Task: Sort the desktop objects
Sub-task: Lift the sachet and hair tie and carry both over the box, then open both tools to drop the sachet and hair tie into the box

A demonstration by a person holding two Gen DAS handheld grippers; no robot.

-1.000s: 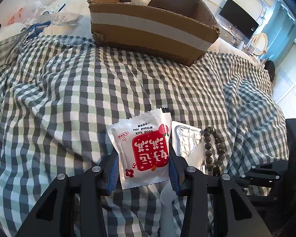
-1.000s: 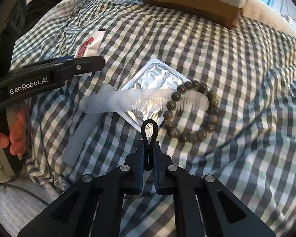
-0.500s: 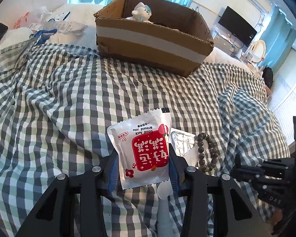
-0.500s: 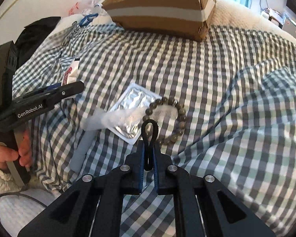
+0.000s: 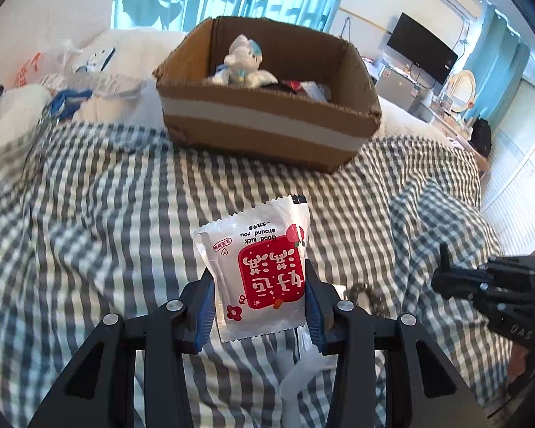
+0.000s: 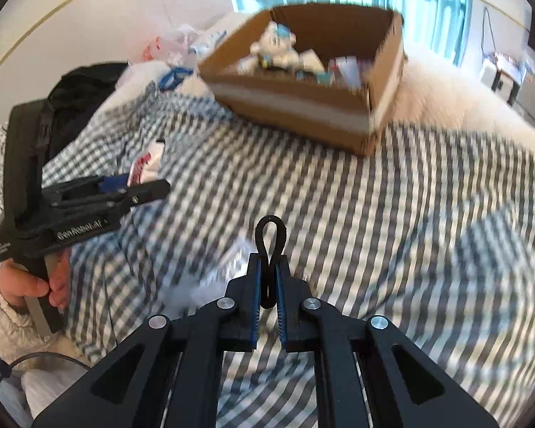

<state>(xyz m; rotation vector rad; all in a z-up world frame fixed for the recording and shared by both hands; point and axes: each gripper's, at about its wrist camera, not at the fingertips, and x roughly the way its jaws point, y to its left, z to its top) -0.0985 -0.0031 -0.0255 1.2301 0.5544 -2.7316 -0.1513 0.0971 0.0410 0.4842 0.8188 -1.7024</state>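
Observation:
My left gripper (image 5: 258,306) is shut on a white snack packet (image 5: 258,271) with a red label and holds it above the checked cloth. My right gripper (image 6: 267,285) is shut on a black hair tie (image 6: 269,246), also held above the cloth. The cardboard box (image 5: 267,125) stands ahead at the far side and holds a small plush figure (image 5: 244,62) and other items; it also shows in the right wrist view (image 6: 303,107). A bead bracelet (image 5: 369,294) and a pale comb (image 5: 299,371) lie on the cloth below my left gripper.
The checked cloth (image 5: 107,214) covers a bed, with folds on the right. Plastic bags and white bedding (image 5: 71,78) lie left of the box. The right gripper (image 5: 488,285) shows at the right edge of the left view; the left gripper (image 6: 89,207) shows at left in the right view.
Both grippers have risen from the cloth with their objects and tilted up toward the box. The box interior now shows. The bracelet, foil packet and comb have dropped low in view.

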